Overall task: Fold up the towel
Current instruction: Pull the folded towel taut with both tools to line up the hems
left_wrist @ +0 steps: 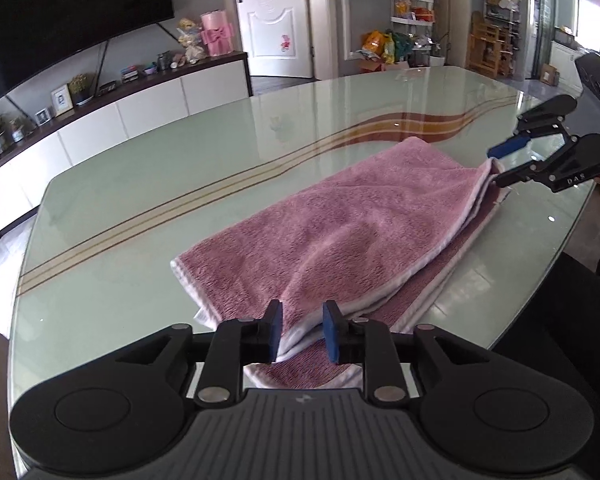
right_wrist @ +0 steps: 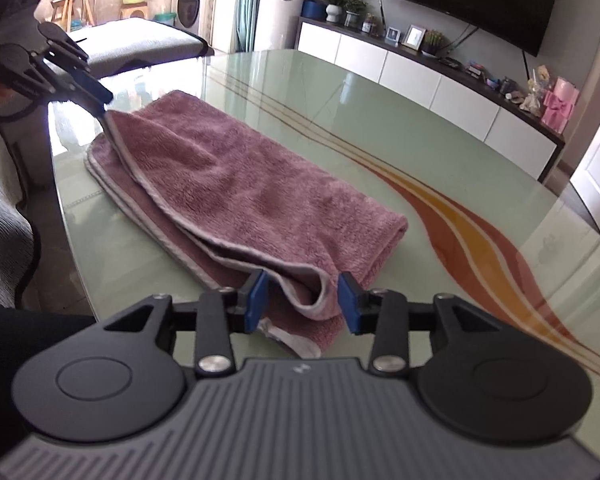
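Between our left gripper [left_wrist: 302,330] jaws, slightly parted, sits a corner of the pink towel [left_wrist: 340,220], folded on the glass table [left_wrist: 140,200]. Our right gripper [right_wrist: 303,302] stands parted around the opposite corner. Its finger reads "DAS" in the left view only.

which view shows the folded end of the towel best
The right wrist view: the rounded fold of the pink towel sits mid-frame, close and unobstructed. In the left wrist view that same fold lies at the far end of the towel, smaller and seen edge-on, so the layers are hard to read.
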Demonstrator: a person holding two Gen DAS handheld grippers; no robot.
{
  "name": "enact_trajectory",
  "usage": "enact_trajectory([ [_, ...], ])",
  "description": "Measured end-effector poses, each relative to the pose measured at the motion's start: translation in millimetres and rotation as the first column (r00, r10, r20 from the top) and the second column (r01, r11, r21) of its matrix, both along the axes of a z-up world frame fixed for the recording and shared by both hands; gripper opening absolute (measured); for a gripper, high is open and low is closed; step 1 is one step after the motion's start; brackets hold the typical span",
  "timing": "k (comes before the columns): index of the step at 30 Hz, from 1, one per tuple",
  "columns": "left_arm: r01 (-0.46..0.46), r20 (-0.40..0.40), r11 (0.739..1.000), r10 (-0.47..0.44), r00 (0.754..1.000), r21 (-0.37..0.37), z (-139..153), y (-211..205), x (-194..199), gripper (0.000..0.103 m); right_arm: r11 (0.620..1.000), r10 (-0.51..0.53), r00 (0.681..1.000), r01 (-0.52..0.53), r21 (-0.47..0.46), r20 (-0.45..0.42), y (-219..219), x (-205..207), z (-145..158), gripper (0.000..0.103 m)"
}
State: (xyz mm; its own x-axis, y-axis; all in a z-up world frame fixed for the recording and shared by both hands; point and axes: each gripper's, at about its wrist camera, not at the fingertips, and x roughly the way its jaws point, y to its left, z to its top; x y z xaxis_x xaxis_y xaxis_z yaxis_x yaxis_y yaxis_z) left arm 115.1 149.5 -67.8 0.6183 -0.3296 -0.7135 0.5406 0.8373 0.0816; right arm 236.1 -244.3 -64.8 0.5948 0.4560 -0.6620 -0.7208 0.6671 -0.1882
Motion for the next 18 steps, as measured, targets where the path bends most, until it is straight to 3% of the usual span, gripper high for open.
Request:
enact_trajectory([
  [6,0.054,-0.016,0.996,-0.053,0.998,0.071,-15,-13,2,0.029,0.997,0.033,0.999,-0.033,-0.070,-0.010,14,7,-11,0.019],
  [18,0.172,0.009,0.968,-0.176,0.984,0.183,-23,-17,-10,0.043,0.998,0.011,0.999,-0.013,-0.061,-0.030,8,4,-11,0.021],
])
